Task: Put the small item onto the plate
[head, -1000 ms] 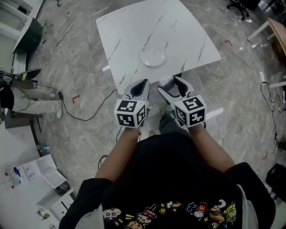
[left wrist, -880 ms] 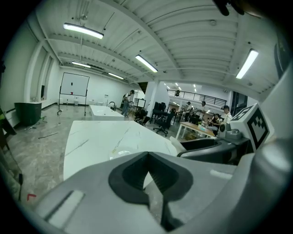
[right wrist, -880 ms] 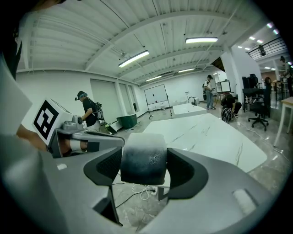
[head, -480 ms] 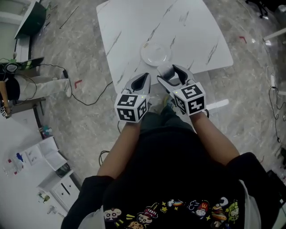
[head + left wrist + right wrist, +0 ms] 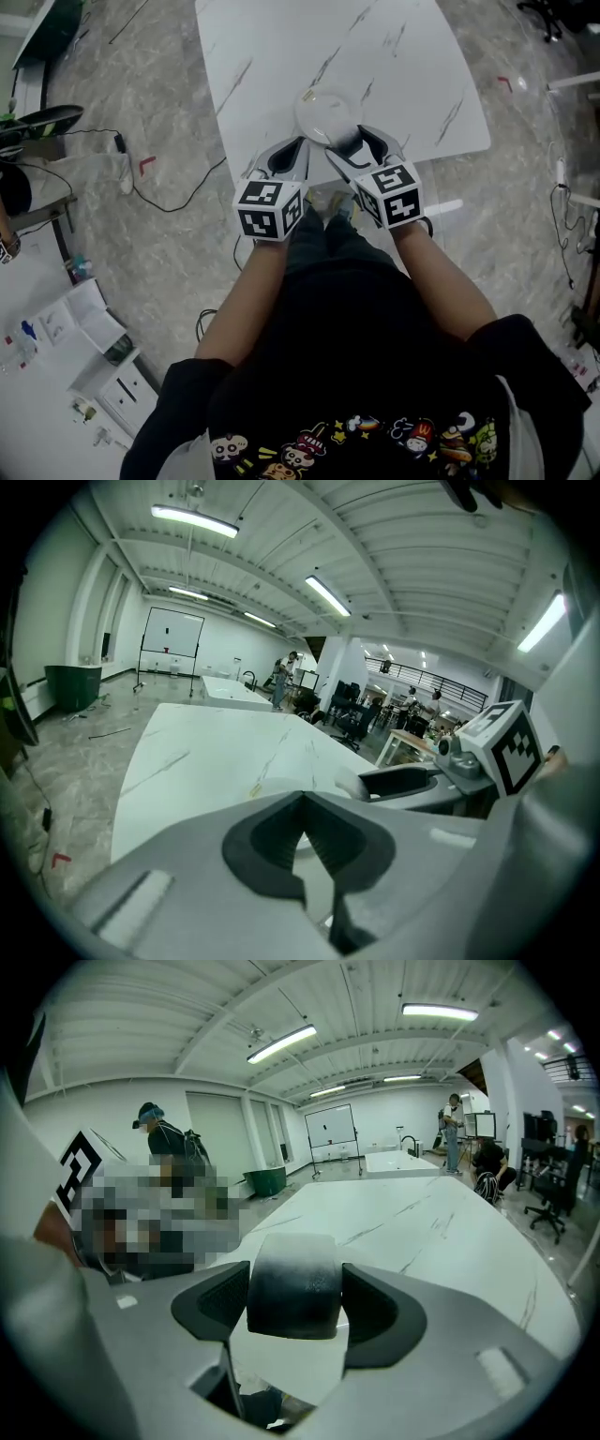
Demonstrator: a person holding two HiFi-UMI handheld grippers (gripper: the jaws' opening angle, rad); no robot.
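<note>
A clear round plate (image 5: 325, 116) lies near the front edge of the white marble table (image 5: 403, 56). My right gripper (image 5: 351, 143) is shut on the small item (image 5: 349, 145), a stubby dark piece that fades to white (image 5: 292, 1283), and holds it at the plate's near right rim. The jaws press on both its sides in the right gripper view (image 5: 292, 1288). My left gripper (image 5: 298, 144) is shut with nothing in it, its tip just left of the plate's near edge; its jaws meet in a point (image 5: 302, 803). The table (image 5: 206, 757) stretches ahead of both grippers.
A black cable (image 5: 178, 202) runs over the stone floor left of the table. White shelves with small things (image 5: 84, 356) stand at the lower left. The person's feet (image 5: 325, 202) are by the table's front edge. People stand far off in the hall (image 5: 452, 1129).
Both grippers have moved forward from over the floor to the table's front edge. The right one has carried the small item up to the plate's rim.
</note>
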